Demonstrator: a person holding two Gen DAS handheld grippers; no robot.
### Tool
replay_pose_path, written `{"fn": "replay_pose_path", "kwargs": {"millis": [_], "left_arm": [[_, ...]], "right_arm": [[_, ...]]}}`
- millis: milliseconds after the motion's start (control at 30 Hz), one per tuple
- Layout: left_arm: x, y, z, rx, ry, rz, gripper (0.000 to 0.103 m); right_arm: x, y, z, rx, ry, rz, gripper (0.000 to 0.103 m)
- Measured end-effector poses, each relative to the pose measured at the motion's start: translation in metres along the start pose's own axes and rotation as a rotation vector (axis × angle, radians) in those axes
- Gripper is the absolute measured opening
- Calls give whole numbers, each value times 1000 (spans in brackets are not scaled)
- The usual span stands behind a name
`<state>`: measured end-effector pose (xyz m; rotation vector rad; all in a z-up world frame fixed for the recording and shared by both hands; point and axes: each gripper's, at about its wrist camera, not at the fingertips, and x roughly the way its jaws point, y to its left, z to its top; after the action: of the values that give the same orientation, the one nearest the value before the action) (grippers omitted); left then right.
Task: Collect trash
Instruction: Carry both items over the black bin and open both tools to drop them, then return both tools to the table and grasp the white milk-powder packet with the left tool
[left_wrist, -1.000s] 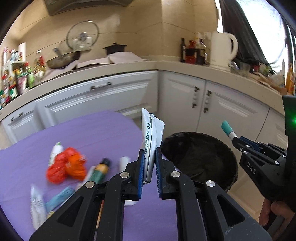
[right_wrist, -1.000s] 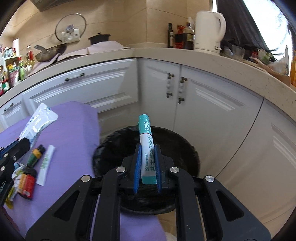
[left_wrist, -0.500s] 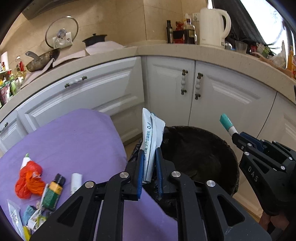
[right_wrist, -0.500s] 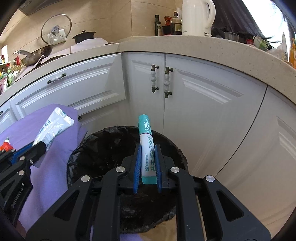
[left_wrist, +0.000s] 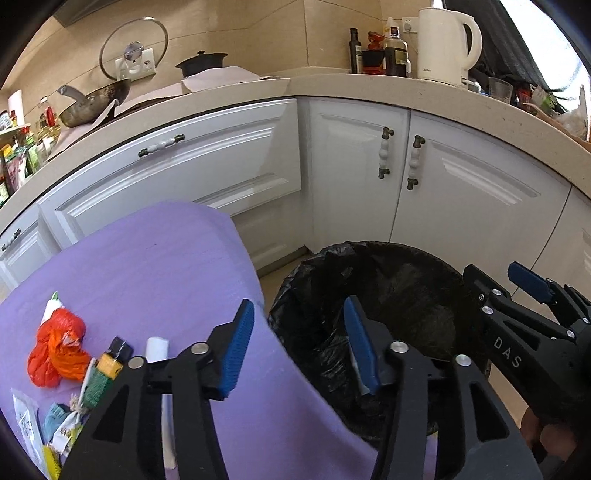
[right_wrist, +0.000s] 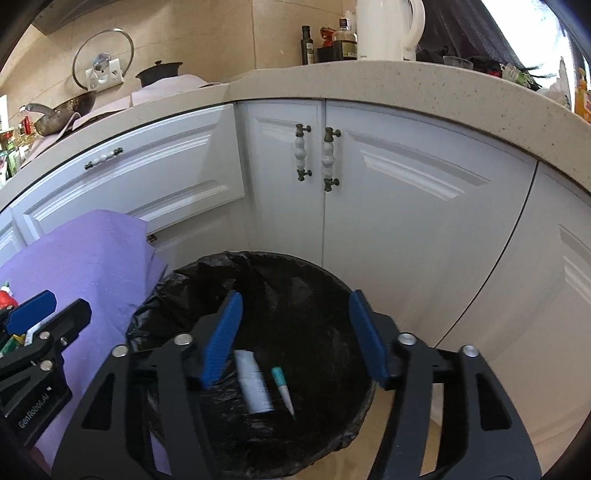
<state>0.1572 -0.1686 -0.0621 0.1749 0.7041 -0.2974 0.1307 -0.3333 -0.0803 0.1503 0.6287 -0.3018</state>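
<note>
Fingers of both grippers spread wide, nothing held. Left gripper (left_wrist: 299, 343) straddles the seam between purple cloth (left_wrist: 147, 273) and black-lined trash bin (left_wrist: 388, 266); right gripper (right_wrist: 295, 332) hangs over the bin mouth. Only the right wrist view shows the bin's contents: white tube (right_wrist: 253, 382) and teal-capped tube (right_wrist: 282, 387) lying side by side at 6 o'clock. Only the left wrist view shows the leftover trash at 8 o'clock on the cloth: orange bag (left_wrist: 55, 350), green-yellow tube (left_wrist: 105, 373), small wrappers (left_wrist: 55, 424).
</note>
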Motion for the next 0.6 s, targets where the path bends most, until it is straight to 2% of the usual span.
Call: {"fn": "replay_pose_path", "kwargs": {"millis": [333, 600], "left_arm": [[-43, 44, -23, -41, -4, 52, 61], [-85, 97, -48, -94, -28, 163, 64]], "right_arm": [[-42, 45, -11, -57, -16, 64, 79], [-75, 95, -24, -107, -17, 137, 82]]}}
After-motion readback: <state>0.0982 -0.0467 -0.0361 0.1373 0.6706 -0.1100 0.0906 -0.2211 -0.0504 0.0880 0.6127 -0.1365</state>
